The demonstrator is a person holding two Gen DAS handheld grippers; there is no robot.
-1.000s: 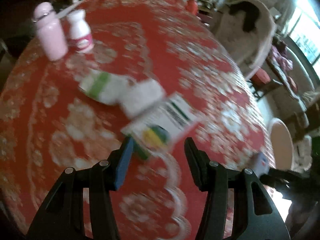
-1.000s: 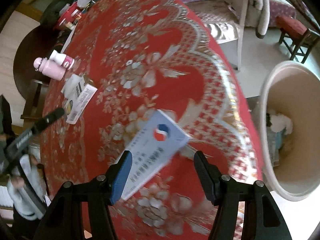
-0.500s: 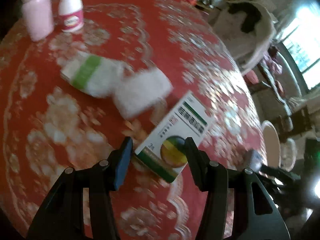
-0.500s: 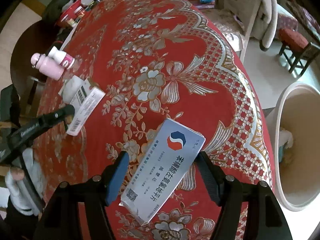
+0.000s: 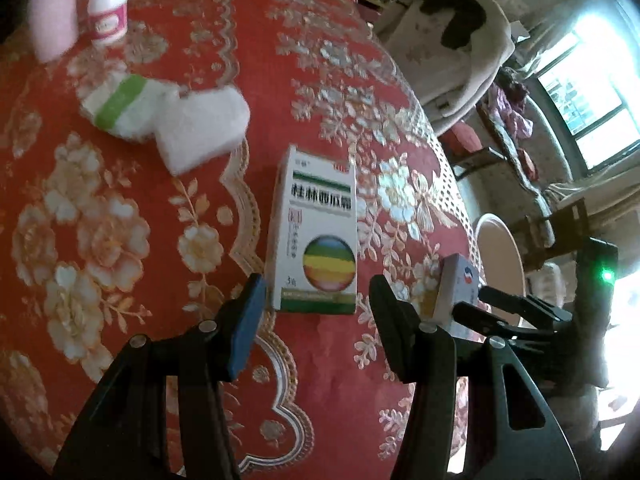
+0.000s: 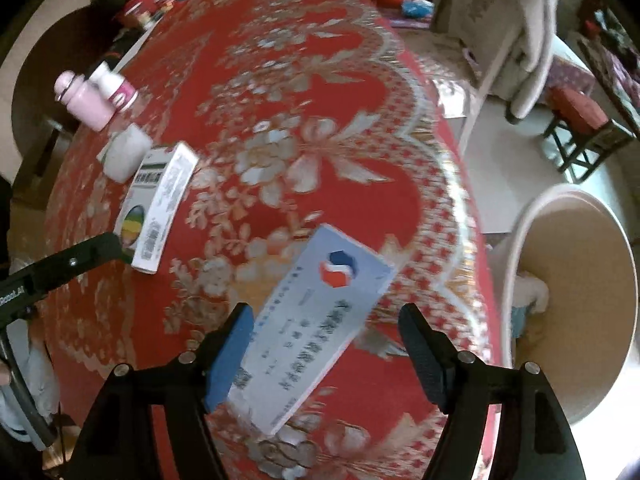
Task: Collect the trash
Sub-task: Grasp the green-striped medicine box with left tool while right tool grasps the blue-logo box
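The left claw (image 5: 316,304) stands spread over the table (image 5: 192,24), a white box with a striped ball (image 5: 320,232) lying just ahead between its tips, untouched. The right claw (image 6: 326,334) has just been opening; the pale blue box (image 6: 316,328) lies slantwise between its fingers, and the bin (image 6: 576,280) stands to its right.

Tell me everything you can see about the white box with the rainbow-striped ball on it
The white box looks like a cardboard medicine carton: white faces, green bands near top and bottom, dark printed characters, and a ball striped green, yellow, orange and red. It looks closed and undented. It lies flat, face up, on the red floral tablecloth, its lower end just ahead of the left gripper, whose fingers stand apart and do not press it. A white block lies apart beyond it. The right wrist view shows a barcode on its long side.
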